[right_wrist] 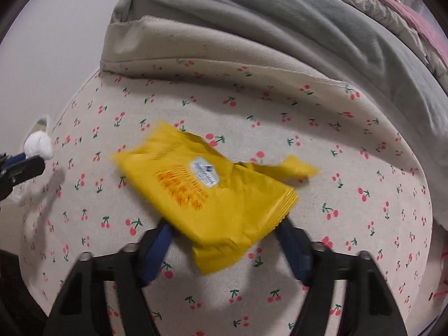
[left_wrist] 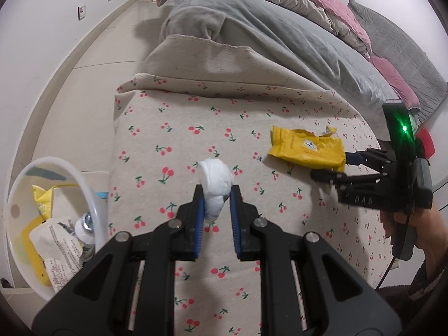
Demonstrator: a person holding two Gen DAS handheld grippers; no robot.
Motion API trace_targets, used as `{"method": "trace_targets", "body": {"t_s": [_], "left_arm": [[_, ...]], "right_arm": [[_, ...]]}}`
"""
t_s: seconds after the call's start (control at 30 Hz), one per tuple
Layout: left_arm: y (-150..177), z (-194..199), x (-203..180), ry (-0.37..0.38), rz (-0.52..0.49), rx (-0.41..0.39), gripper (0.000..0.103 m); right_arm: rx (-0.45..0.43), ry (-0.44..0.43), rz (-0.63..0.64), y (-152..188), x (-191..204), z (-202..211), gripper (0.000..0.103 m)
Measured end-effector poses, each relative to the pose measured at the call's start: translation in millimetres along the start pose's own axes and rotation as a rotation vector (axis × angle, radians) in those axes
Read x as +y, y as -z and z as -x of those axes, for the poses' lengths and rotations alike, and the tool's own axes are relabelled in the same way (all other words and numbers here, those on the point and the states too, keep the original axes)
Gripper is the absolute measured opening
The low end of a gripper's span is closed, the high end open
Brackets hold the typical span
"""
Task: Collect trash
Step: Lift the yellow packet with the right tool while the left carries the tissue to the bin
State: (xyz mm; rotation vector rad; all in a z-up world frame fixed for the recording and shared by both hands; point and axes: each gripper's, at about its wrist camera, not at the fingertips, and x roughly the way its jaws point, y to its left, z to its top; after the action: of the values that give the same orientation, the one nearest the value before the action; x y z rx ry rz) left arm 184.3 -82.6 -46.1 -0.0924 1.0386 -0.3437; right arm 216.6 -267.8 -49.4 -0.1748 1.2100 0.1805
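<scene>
Left gripper (left_wrist: 216,196) pinches a white tissue wad (left_wrist: 215,180) above the cherry-print cloth (left_wrist: 173,128) — bin (left_wrist: 92,201) to its left. Right gripper (right_wrist: 224,240) jaws spread around the yellow wrapper (right_wrist: 212,196) lying on the cloth — pads not pressing it.

Both wrist cameras look steeply down, close over the cherry-print cover (left_wrist: 173,128). They share the yellow wrapper (left_wrist: 306,151) and white tissue wad (right_wrist: 39,142), seen from opposite sides.
</scene>
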Motion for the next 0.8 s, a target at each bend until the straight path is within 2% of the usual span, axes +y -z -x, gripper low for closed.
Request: {"method": "trace_targets", "body": {"t_s": [0.07,0.17,0.33,0.37,0.53,0.8], "left_arm": [[1,2,1,-0.001,0.0,-0.003,0.019],[2,4,2,-0.002,-0.002,-0.004,0.019],[3,9,4,-0.005,-0.005,-0.011,0.019],[3,10,5,-0.006,-0.005,-0.013,0.019],[2,14,9,-0.009,0.001,-0.021,0.019],[6,27,26,-0.02,0.012,-0.044,0.019]], "right_arm": [[-0.004,-0.004,-0.021,1,-8,3,0.045],[-0.008,-0.009,-0.043,4,-17,8,0.033],[-0.012,0.001,-0.048,12,-27,16,0.03],[-0.016,-0.009,-0.055,12,-29,18,0.026],[-0.06,-0.049,-0.079,14,-35,39,0.024],[-0.124,-0.067,-0.023,13,-13,78,0.024]]}}
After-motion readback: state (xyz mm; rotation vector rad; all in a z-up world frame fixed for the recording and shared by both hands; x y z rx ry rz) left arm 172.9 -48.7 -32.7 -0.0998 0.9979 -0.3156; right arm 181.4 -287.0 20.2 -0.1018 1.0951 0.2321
